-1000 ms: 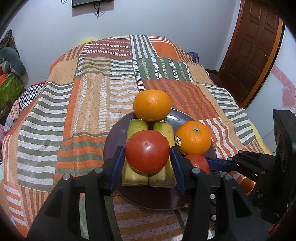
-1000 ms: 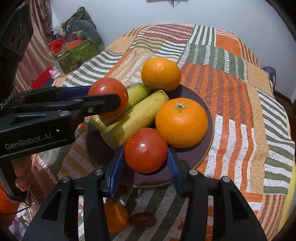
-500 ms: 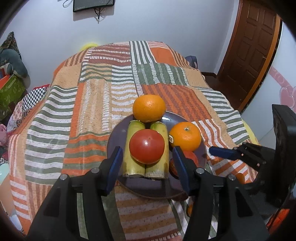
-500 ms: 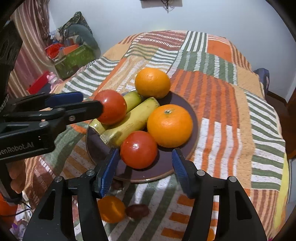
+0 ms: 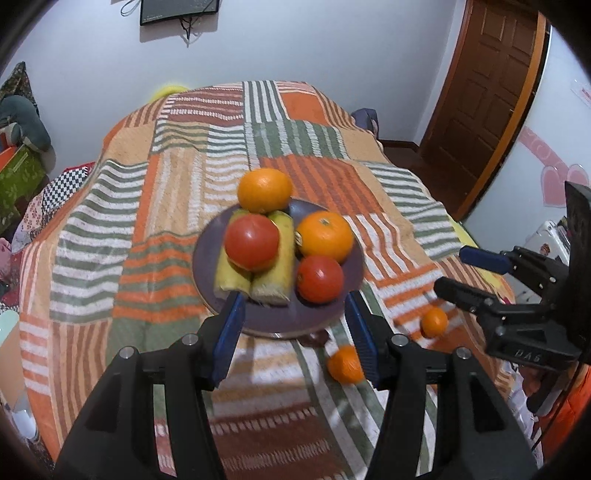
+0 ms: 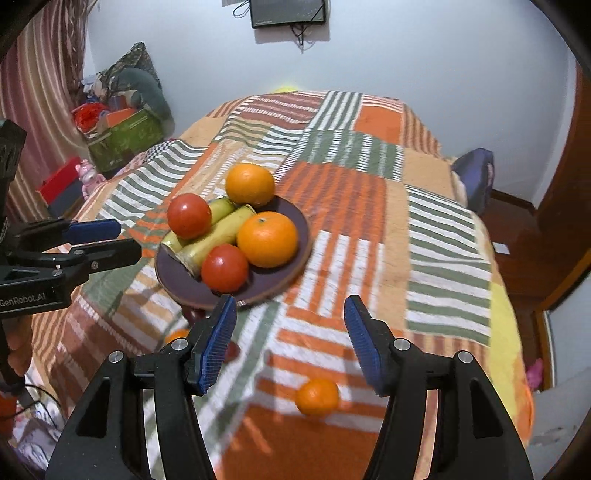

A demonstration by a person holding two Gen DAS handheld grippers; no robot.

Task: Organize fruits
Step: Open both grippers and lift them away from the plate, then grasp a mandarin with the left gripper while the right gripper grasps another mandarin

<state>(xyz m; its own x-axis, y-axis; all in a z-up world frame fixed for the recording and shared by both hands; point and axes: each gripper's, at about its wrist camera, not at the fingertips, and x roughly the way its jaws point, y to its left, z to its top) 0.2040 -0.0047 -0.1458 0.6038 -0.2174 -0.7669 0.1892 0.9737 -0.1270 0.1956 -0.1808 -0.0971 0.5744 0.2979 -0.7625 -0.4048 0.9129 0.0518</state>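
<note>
Both hand-held grippers, left (image 5: 295,332) and right (image 6: 290,339), stand apart and empty near the plate (image 5: 317,317) on the bed, which carries two tomatoes, two oranges and bananas; two small oranges (image 5: 345,363) remain loose on the blanket. A second ago each flanked a tomato; they have since opened and backed away

A big bed (image 5: 184,192) fills the room, covered by a blanket (image 6: 436,236) with orange, green and white stripes. Behind it is a plain pale wall (image 5: 332,44) with a dark screen (image 6: 288,13) hung high up. A brown wooden door (image 5: 491,92) stands to the right. A green box (image 6: 122,138) and a striped curtain (image 6: 33,88) are on the left.
</note>
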